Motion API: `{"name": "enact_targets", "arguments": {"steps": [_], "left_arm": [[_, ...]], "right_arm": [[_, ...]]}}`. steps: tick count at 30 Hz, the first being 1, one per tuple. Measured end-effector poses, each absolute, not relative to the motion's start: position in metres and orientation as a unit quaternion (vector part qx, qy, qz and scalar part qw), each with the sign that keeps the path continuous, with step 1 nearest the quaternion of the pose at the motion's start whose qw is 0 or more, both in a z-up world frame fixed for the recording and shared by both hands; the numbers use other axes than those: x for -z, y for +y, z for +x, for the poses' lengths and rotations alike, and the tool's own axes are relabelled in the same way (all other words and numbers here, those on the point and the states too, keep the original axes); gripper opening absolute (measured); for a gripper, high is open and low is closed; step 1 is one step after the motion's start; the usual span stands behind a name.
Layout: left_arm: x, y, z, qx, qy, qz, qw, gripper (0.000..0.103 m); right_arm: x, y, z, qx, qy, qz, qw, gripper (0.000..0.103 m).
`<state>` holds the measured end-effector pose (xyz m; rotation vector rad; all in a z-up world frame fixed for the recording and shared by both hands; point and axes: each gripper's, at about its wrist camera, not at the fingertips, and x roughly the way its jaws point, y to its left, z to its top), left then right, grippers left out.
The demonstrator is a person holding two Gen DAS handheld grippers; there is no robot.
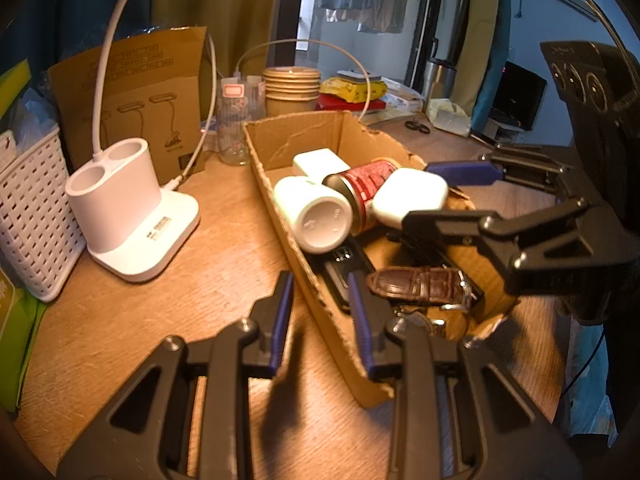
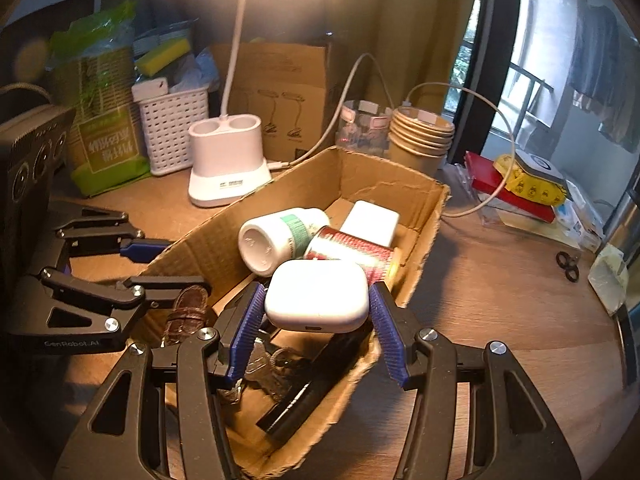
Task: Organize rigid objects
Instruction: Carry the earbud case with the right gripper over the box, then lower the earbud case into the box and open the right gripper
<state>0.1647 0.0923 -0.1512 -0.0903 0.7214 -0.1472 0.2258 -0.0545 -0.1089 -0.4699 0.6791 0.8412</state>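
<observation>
The right hand-held gripper [image 2: 318, 330] grips a white rounded-square plastic earbud case [image 2: 316, 297] between its blue ribbed pads, held over the open brown cardboard box [image 2: 390, 184] on the wooden worktop [image 2: 500, 300]. The left hand-held gripper [image 1: 320, 316] straddles the box's near wall, nearly closed on that cardboard (likely steadying it).

To set the case down well, I would lower it toward the clearer box floor rather than release it above the white plastic bottle [image 2: 276, 240] and red printed can [image 2: 352, 252], where it could slide or tip.

The box bottom is dim: a brown leather watch strap [image 1: 420, 286] shows, but the dark flat items and keys beside it are hard to identify.
</observation>
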Motion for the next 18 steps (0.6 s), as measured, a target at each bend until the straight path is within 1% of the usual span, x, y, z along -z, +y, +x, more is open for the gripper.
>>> {"name": "enact_targets", "arguments": {"steps": [18], "left_arm": [[0.151, 0.092, 0.165, 0.071, 0.352, -0.043, 0.932, 0.03]], "right_arm": [[0.114, -0.036, 0.216, -0.366, 0.321, -0.296, 0.822, 0.057]]}}
